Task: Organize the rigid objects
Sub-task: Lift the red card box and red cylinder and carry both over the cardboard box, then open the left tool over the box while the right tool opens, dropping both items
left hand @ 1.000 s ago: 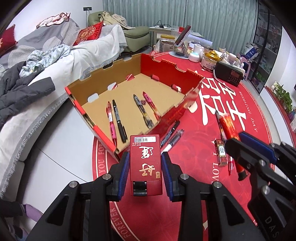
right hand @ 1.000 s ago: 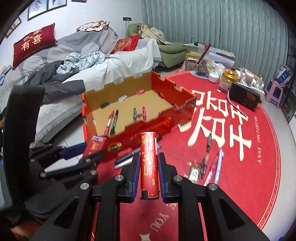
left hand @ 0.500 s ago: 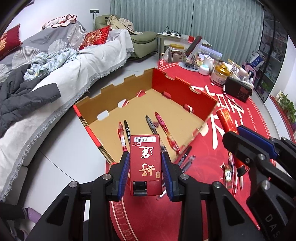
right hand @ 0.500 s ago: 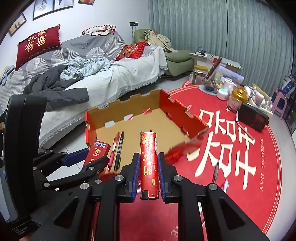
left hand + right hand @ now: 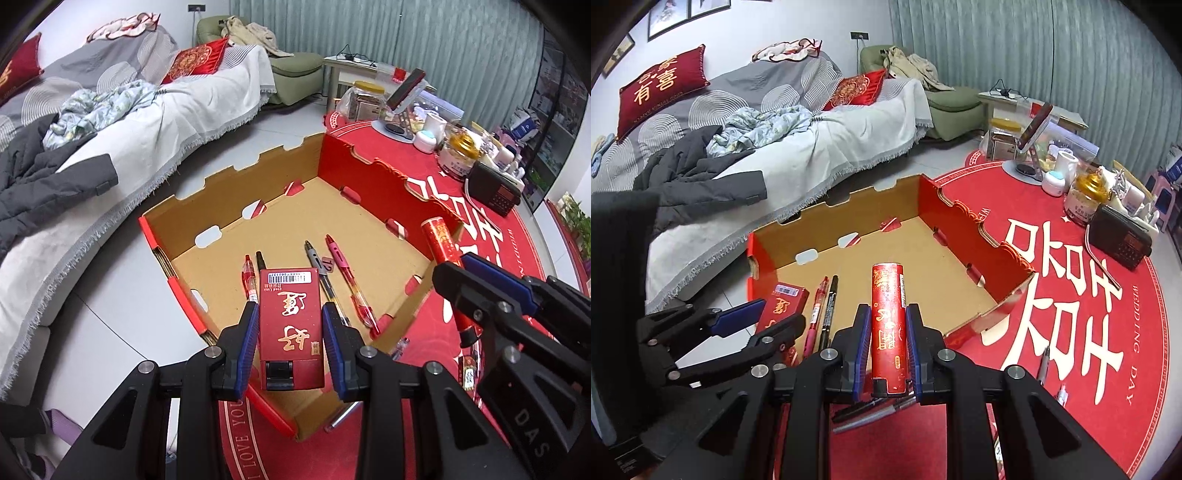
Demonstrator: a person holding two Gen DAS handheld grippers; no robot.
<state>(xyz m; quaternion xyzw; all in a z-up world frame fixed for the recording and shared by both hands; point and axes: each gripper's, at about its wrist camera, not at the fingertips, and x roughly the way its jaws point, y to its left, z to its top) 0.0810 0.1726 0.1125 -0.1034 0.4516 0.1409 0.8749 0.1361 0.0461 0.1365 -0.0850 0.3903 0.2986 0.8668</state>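
Observation:
My left gripper [image 5: 290, 328] is shut on a flat red box [image 5: 290, 317] with gold characters and holds it above the near corner of the open cardboard tray [image 5: 236, 192]. My right gripper [image 5: 886, 332] is shut on a red tube [image 5: 887, 317] with gold print, held over the tray's [image 5: 960, 218] front part. Several pens [image 5: 349, 280] lie on the tray floor. The red tube [image 5: 443, 254] and right gripper [image 5: 491, 291] show at the right of the left wrist view. The red box [image 5: 781, 306] and left gripper [image 5: 753, 325] show at the left of the right wrist view.
The tray sits on a round red rug [image 5: 1108, 332] by a grey sofa [image 5: 110, 122]. More pens [image 5: 1043, 362] lie on the rug. A black radio [image 5: 1123, 240], jars and a phone stand [image 5: 1030, 147] are at the rug's far edge.
Both grippers have moved forward and up with their loads, from in front of the tray's near wall to above its interior.

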